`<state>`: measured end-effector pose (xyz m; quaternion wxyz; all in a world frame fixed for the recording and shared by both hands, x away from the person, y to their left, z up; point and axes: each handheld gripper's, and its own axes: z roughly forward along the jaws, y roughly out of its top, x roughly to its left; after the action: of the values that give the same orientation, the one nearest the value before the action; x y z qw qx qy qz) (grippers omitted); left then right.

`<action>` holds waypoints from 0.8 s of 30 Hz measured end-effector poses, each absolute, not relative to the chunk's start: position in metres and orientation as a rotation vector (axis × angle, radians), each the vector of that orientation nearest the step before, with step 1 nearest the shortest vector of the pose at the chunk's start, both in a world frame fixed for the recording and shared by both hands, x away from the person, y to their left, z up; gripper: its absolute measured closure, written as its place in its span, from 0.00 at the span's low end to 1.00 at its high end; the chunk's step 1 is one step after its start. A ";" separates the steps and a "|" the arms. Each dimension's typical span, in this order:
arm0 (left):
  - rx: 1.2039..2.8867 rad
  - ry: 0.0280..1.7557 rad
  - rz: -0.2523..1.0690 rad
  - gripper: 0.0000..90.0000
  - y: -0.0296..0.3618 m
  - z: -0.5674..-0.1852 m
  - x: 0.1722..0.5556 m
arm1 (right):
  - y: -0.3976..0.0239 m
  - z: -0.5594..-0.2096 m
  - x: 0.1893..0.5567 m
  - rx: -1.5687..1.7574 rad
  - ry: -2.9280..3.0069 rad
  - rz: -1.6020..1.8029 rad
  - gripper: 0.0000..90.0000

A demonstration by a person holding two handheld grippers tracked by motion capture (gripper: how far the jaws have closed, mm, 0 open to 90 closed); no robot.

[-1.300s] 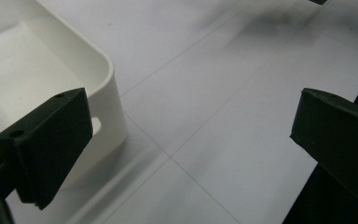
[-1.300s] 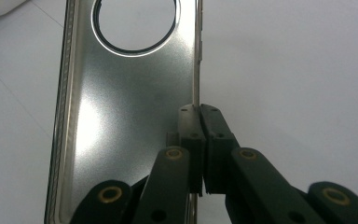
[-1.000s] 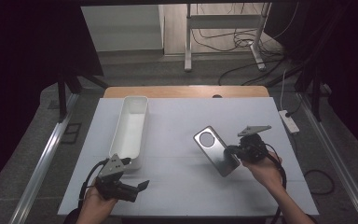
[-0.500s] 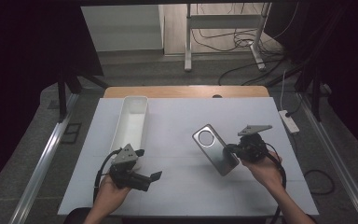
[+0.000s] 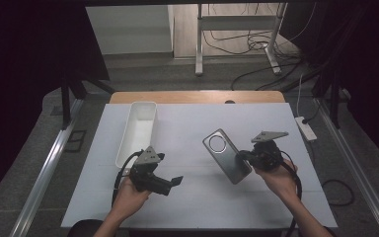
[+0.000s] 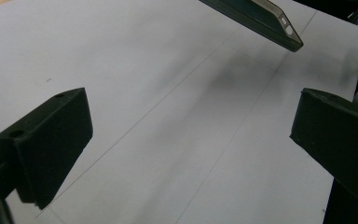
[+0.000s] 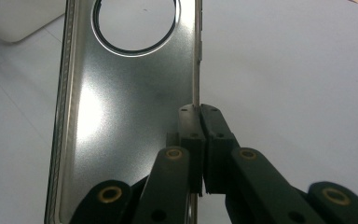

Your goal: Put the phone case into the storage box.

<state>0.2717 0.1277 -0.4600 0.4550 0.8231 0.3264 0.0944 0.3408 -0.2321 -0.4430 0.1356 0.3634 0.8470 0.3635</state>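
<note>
A grey metallic phone case (image 5: pixel 225 154) with a round camera hole hangs tilted just above the white table, right of centre. My right gripper (image 5: pixel 241 155) is shut on its long edge. In the right gripper view the two pads (image 7: pixel 199 112) pinch the thin side wall of the case (image 7: pixel 121 107). My left gripper (image 5: pixel 170 170) is at the front left of the table, its jaws wide open and pointing toward the case. In the left gripper view nothing lies between its jaws (image 6: pixel 193 140), and one end of the case (image 6: pixel 256 18) shows above the table at the top.
A long white tray (image 5: pixel 128 143) stands at the left, running front to back, just behind my left gripper; its corner (image 7: pixel 18 18) shows in the right gripper view. Bare white tabletop (image 5: pixel 197 202) lies between the two grippers. A power strip (image 5: pixel 306 127) lies off the table's right edge.
My left gripper has moved right and slightly forward across the table, toward the phone case. The right gripper and the case have stayed put.
</note>
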 end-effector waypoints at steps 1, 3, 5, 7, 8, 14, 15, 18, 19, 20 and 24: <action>2.033 0.803 0.233 0.00 0.126 -0.460 0.273 | -0.232 -0.443 0.341 1.052 2.450 1.054 0.98; 2.040 0.798 0.233 0.00 0.122 -0.461 0.275 | -0.232 -0.442 0.341 1.051 2.448 1.053 0.98; 2.043 0.794 0.233 0.00 0.121 -0.461 0.276 | -0.231 -0.442 0.341 1.050 2.446 1.055 0.98; 2.042 0.790 0.222 0.00 0.118 -0.462 0.279 | -0.231 -0.442 0.341 1.051 2.446 1.055 0.98; 2.041 0.788 0.219 0.00 0.117 -0.462 0.280 | -0.230 -0.442 0.341 1.052 2.444 1.058 0.98; 2.040 0.785 0.206 0.00 0.111 -0.462 0.285 | -0.229 -0.442 0.340 1.051 2.440 1.059 0.98; 2.040 0.785 0.206 0.00 0.111 -0.462 0.285 | -0.228 -0.442 0.340 1.053 2.439 1.056 0.98; 2.042 0.782 0.202 0.00 0.107 -0.461 0.288 | -0.228 -0.442 0.340 1.059 2.438 1.059 0.98; 2.044 0.782 0.197 0.00 0.105 -0.461 0.289 | -0.227 -0.442 0.340 1.061 2.435 1.061 0.98; 2.045 0.782 0.195 0.00 0.104 -0.461 0.290 | -0.227 -0.442 0.340 1.060 2.435 1.062 0.98; 2.048 0.787 0.193 0.00 0.100 -0.461 0.292 | -0.226 -0.442 0.340 1.058 2.433 1.069 0.98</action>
<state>0.2918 0.1002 -0.4605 0.4527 0.8291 0.3185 0.0783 0.3397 -0.2259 -0.4418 0.1403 0.3663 0.8422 0.3700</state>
